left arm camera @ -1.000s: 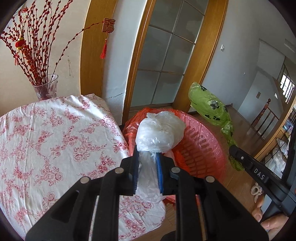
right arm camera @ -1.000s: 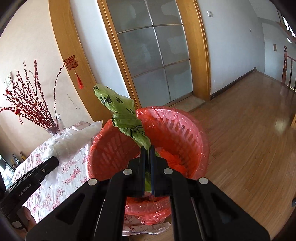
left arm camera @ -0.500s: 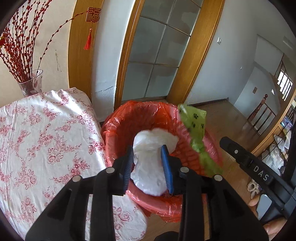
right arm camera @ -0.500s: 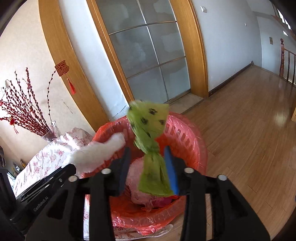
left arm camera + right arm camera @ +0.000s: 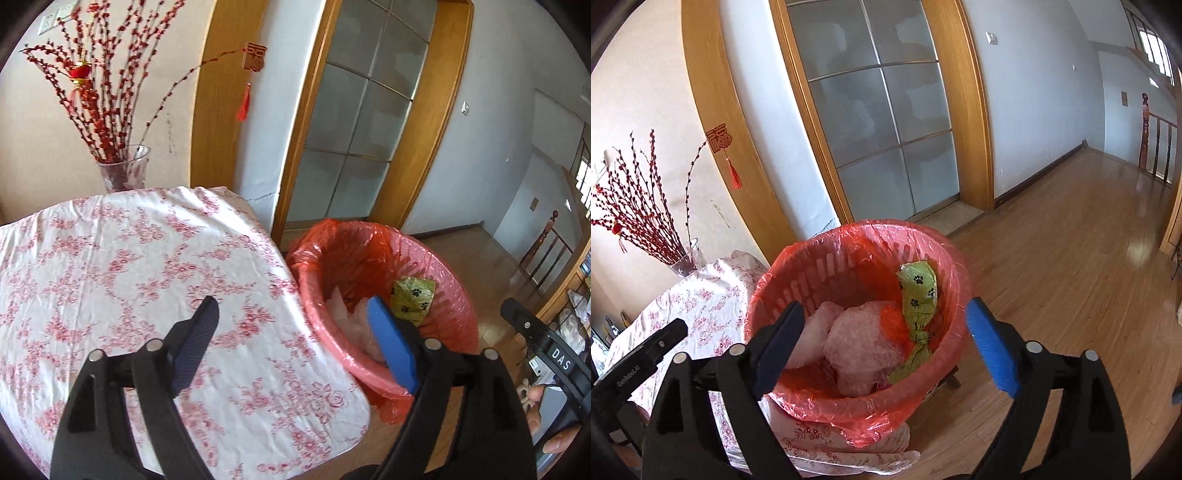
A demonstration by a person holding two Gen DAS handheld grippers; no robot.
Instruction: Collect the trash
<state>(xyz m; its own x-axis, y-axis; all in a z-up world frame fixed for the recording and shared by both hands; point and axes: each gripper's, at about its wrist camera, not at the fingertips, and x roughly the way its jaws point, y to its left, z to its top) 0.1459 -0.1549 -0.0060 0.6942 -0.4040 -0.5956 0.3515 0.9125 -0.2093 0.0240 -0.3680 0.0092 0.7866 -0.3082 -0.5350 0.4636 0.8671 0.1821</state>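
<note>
Left tool [image 5: 291,328]: jaws wide and opening, nothing between them; one finger over the counter [image 5: 110,266], the blue pad in front of the bin rim. Right tool [image 5: 886,332]: jaws wide and opening, empty, hanging over the bin mouth.

Red-lined bin [image 5: 798,266] stands on the wood floor [image 5: 1071,258], just beside the counter's edge. Both trash items are inside it.

Green paw-print bag [image 5: 918,291]: long axis runs near-to-far in the right wrist view, leaning against the bin's right inner wall, knotted narrow end low and toward the camera, fat end up toward the far rim. White plastic bag [image 5: 864,343]: crumpled lump with no clear axis, low in the bin, left of the green one and touching it.

Right wrist view gives the full length of the green bag and the bulk of the white one. Left wrist view shows only the green bag's [image 5: 412,297] upper part and a sliver of white [image 5: 351,317] behind the blue pad, plus most of the floral cloth and the vase of red branches [image 5: 123,173] at the counter's far edge.
</note>
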